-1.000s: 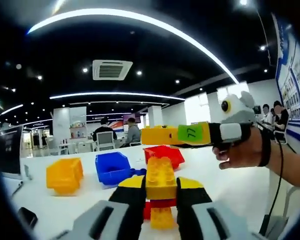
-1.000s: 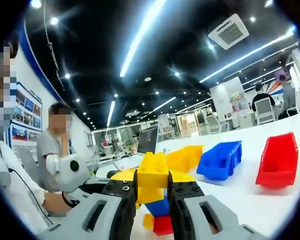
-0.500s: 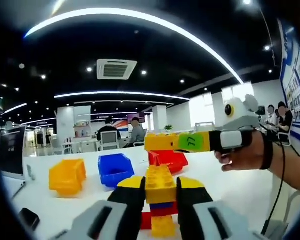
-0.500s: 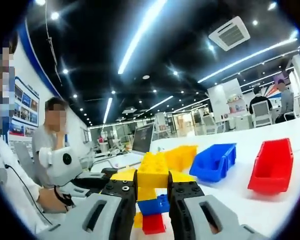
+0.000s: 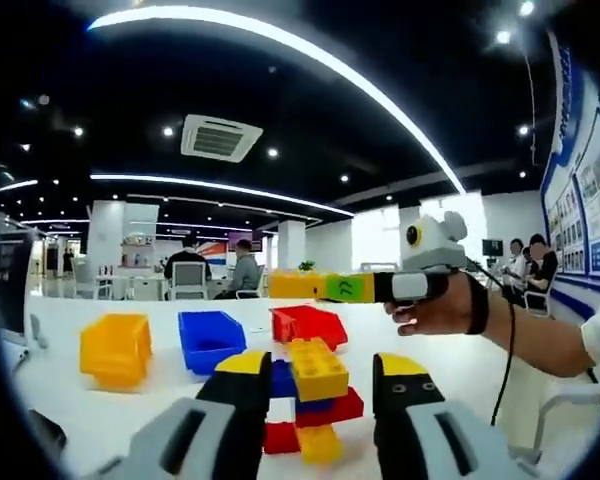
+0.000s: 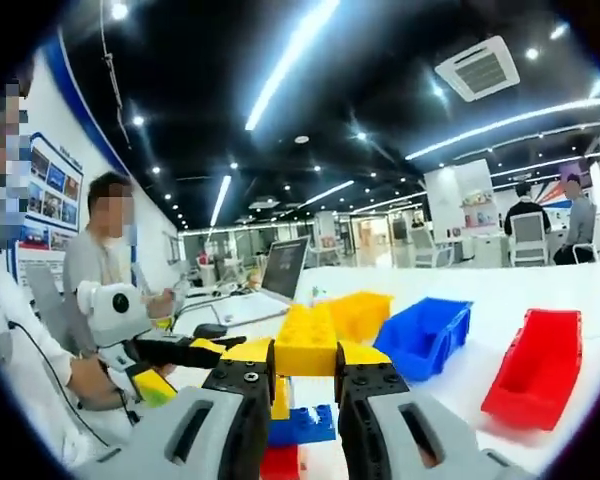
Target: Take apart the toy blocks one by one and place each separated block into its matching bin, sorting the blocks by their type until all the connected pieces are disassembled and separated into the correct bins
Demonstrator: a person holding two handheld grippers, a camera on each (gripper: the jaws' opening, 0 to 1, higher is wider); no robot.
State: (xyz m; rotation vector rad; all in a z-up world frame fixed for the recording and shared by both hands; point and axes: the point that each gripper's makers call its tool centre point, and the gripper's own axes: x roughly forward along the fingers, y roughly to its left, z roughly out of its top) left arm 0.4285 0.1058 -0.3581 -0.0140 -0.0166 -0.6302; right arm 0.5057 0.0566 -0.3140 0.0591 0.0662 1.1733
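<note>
White table (image 5: 500,380) in an open office, ceiling strip lights overhead, people seated at desks far back.

Left gripper view, left to right: yellow bin (image 5: 115,347) at 9 o'clock, blue bin (image 5: 210,340) next to it, red bin (image 5: 308,324) just past centre. Left gripper (image 5: 310,385) at 6 o'clock, jaws spread apart. Block stack (image 5: 310,400) sits between them: yellow block on top, blue and red under it, yellow at the bottom. Left jaw looks to be touching the stack, right jaw clear of it with a visible gap. Cannot tell what the stack rests on. At 3 o'clock a hand (image 5: 435,310) holds the right gripper (image 5: 280,286), pointing toward centre, a yellow block at its tip.

Right gripper view: left gripper at 8 o'clock, seated person behind it. Right gripper (image 6: 305,385) at 6 o'clock, jaws closed on a yellow block (image 6: 305,340). Blue and red blocks of the stack (image 6: 300,430) below, separate from that block. Yellow bin (image 6: 365,313), blue bin (image 6: 425,335), red bin (image 6: 535,365) run toward 3 o'clock. Laptop (image 6: 285,272) on the table behind.
</note>
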